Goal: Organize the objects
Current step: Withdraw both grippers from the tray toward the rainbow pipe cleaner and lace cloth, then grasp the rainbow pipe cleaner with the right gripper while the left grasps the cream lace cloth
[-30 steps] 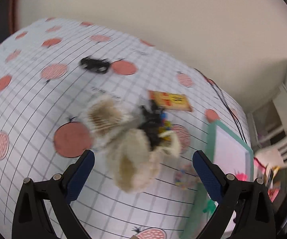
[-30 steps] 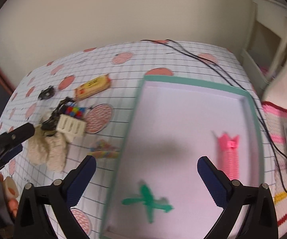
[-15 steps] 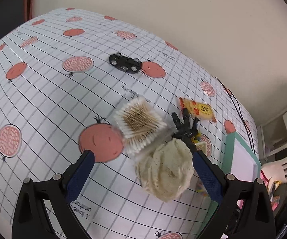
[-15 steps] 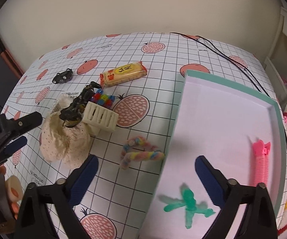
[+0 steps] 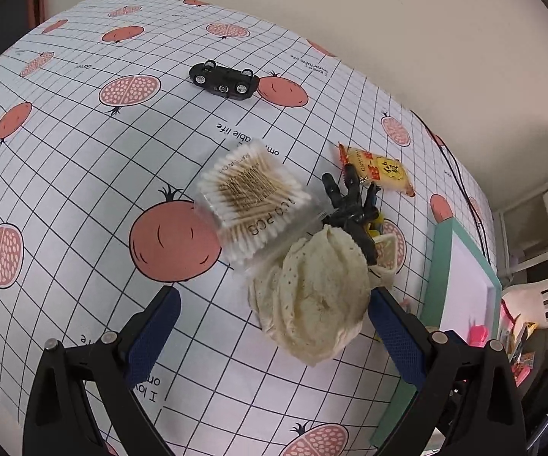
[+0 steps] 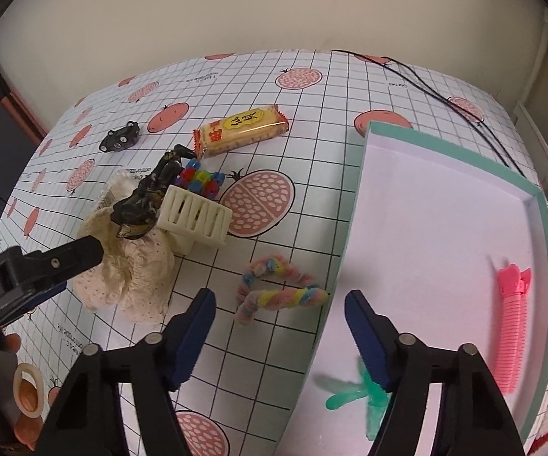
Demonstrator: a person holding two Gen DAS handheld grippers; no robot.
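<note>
My left gripper (image 5: pixel 272 313) is open, low over a crumpled cream lace cloth (image 5: pixel 311 296) that lies between its fingers. A clear box of cotton swabs (image 5: pixel 255 197) rests beyond the cloth, and a black claw clip (image 5: pixel 349 205) lies at the cloth's far edge. My right gripper (image 6: pixel 277 304) is open, its fingers on either side of a pastel twisted pipe cleaner (image 6: pixel 277 292) on the tablecloth. To its right stands the teal-rimmed tray (image 6: pixel 365 174), which holds a pink hair clip (image 6: pixel 513 323) and a green fuzzy piece (image 6: pixel 353 395).
A white slatted basket (image 6: pixel 196 216), coloured blocks (image 6: pixel 198 180), a yellow snack packet (image 6: pixel 241 129) and a black toy car (image 6: pixel 120 138) lie on the pomegranate tablecloth. A black cable (image 6: pixel 425 87) runs behind the tray. A finger of the left gripper (image 6: pixel 72 256) and a hand (image 6: pixel 19 387) show at the left.
My right gripper has swung left, from over the tray to the pipe cleaner, and its fingers have narrowed. The left gripper has drawn nearer to the cloth and stays open.
</note>
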